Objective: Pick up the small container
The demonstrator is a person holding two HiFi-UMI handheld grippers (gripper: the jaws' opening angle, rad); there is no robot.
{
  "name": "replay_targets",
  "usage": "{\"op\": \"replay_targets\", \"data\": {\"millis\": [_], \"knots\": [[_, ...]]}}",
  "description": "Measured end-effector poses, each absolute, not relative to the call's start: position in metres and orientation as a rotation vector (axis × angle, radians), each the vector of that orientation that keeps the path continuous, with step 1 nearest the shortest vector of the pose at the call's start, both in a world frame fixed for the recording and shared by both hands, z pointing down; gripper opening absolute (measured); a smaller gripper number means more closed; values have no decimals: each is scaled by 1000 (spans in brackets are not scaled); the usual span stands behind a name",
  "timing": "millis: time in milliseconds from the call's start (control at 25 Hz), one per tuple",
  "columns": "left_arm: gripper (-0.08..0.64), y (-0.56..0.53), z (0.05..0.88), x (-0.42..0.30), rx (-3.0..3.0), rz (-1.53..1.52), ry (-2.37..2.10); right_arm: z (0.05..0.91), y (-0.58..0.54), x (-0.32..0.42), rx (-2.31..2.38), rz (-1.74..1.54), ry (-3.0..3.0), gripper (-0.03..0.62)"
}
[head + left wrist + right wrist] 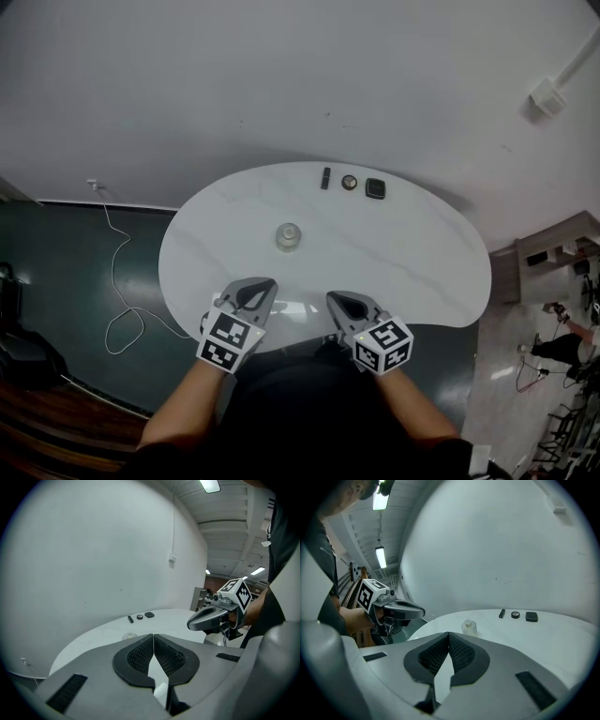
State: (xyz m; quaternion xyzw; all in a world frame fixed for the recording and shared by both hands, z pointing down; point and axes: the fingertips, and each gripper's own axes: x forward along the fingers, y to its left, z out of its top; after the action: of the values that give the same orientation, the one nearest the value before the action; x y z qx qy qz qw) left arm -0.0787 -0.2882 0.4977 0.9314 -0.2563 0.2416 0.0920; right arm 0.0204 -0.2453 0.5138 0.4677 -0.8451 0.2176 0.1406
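Note:
The small clear container (pixel 288 236) with a pale lid stands upright near the middle of the white oval table (pixel 422 272). Both grippers hover side by side over the table's near edge, short of the container and apart from it. My left gripper (pixel 266 282) is shut with nothing between its pads, and its own view shows the jaws (pixel 153 635) meeting, the container (pixel 130 636) just beyond and left of them. My right gripper (pixel 334 298) is also shut and empty (pixel 448 633); the container (pixel 469 627) sits ahead, slightly right of its tips.
Three small dark things lie in a row at the table's far edge: a stick (pixel 325 177), a round piece (pixel 349 182) and a square piece (pixel 375 188). A white cable (pixel 117 281) trails on the dark floor at left. Low furniture (pixel 544 251) stands at right.

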Motion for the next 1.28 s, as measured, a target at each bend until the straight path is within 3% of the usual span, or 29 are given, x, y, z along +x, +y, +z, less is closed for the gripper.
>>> {"op": "replay_targets", "data": {"millis": [960,1000,1120,1280], "knots": [[18,-318,527,-60,2706,775,-931,526,-257,55,1224,645,-2483,-6],[25,-322,533,-59,2707,784,-929,527,-256,58,1234,653,-2477,-5],[160,-336,554,-57,2702,820,-926,530,-252,65,1265,670,-2459,-5],[211,-351,580,-47,2715,878,-891,533,-246,76,1314,683,-2428,-5]]}}
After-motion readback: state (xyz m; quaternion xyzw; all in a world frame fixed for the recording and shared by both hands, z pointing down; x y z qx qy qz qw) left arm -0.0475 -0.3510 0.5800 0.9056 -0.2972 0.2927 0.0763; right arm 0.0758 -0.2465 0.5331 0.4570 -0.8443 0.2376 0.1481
